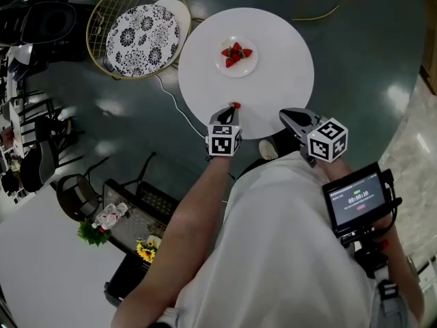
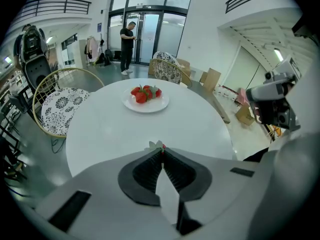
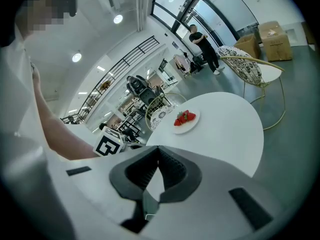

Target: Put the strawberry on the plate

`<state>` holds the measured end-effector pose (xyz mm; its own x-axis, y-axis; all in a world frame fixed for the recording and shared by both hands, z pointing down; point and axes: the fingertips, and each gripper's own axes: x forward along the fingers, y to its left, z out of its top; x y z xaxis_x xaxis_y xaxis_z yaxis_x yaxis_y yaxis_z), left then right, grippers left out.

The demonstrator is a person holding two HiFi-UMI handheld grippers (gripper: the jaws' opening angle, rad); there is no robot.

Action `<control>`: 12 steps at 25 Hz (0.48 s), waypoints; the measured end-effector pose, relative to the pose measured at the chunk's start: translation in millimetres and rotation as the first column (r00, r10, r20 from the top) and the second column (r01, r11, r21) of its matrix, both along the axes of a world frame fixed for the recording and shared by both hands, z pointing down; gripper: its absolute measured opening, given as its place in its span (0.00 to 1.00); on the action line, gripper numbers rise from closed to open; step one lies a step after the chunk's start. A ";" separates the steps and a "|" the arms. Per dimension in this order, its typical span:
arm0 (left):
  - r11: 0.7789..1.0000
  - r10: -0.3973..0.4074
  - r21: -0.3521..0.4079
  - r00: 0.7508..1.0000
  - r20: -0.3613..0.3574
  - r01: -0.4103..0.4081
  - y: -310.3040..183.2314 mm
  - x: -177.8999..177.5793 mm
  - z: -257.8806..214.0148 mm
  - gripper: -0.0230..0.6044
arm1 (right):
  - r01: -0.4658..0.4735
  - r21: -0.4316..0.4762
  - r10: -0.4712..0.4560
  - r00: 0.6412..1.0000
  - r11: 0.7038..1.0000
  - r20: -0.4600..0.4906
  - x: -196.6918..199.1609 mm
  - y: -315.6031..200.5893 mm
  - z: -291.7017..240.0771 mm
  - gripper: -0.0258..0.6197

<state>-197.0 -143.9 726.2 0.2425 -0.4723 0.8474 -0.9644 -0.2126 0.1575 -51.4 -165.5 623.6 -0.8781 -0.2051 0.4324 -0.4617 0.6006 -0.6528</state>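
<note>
Pinched in the tips of the left gripper [image 1: 233, 110], the strawberry [image 1: 236, 105] sits short of the plate's [image 1: 250, 65] near side, with the plate straight ahead along the jaws, while the closed, empty right gripper [image 1: 287, 114] lies farther from it.

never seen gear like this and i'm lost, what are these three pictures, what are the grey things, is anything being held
No robot here: a person holds a two-jaw gripper in each hand. One picture comes from a camera on the person's head, looking down; the other two come from cameras riding on each gripper, looking along its jaws. On the round white table sits a plate with strawberries. The left gripper is pinching one more strawberry at its tips. The right gripper is shut with nothing in it.
</note>
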 end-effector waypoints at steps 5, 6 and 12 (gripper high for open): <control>1.000 -0.010 0.015 1.000 -0.009 0.011 -1.6 1.1 -5.4 0.05 | 0.005 0.006 -0.005 1.000 1.000 0.010 -3.3 -1.9 -2.8 0.05; 1.000 -0.014 0.020 1.000 -0.012 0.014 -2.4 1.3 -7.0 0.05 | 0.006 0.008 -0.006 1.000 1.000 0.012 -3.9 -2.8 -3.7 0.05; 0.997 -0.016 0.072 0.999 -0.030 0.018 -10.8 3.8 -21.4 0.05 | 0.012 0.013 -0.012 1.000 1.000 0.011 -4.2 -2.8 -3.6 0.05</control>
